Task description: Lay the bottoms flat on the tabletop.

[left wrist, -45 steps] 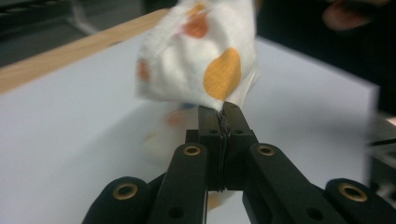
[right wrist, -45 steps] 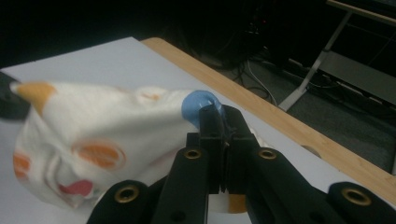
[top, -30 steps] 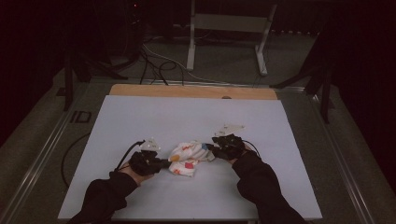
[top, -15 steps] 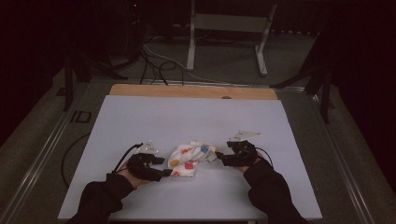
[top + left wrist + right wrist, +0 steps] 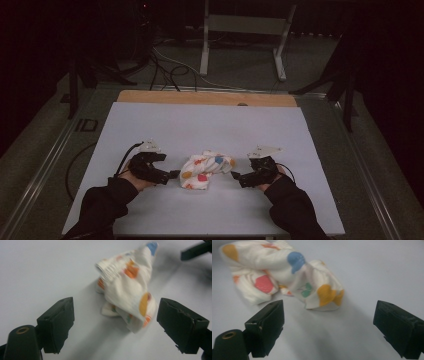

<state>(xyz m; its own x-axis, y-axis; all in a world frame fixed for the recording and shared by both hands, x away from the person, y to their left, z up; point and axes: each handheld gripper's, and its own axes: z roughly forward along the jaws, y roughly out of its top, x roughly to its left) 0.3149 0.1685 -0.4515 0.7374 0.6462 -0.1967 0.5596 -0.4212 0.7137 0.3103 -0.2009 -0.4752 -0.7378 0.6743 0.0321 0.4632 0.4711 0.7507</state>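
Both grippers, left (image 5: 175,174) and right (image 5: 234,175), jaws just opening, released, flanking crumpled spotted cloth (image 5: 206,170) on white table (image 5: 210,125).

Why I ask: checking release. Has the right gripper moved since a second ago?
Yes. The right gripper drew back rightward from the cloth, jaws just opening, empty.

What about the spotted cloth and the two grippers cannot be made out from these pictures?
- Cloth: what garment it is; crumpled, its folds hide its shape in every view.
- Cloth's underside: hidden against the table.
- Left gripper: body cut off by the bottom edge, left gripper view.
- Right gripper: likewise, right gripper view.
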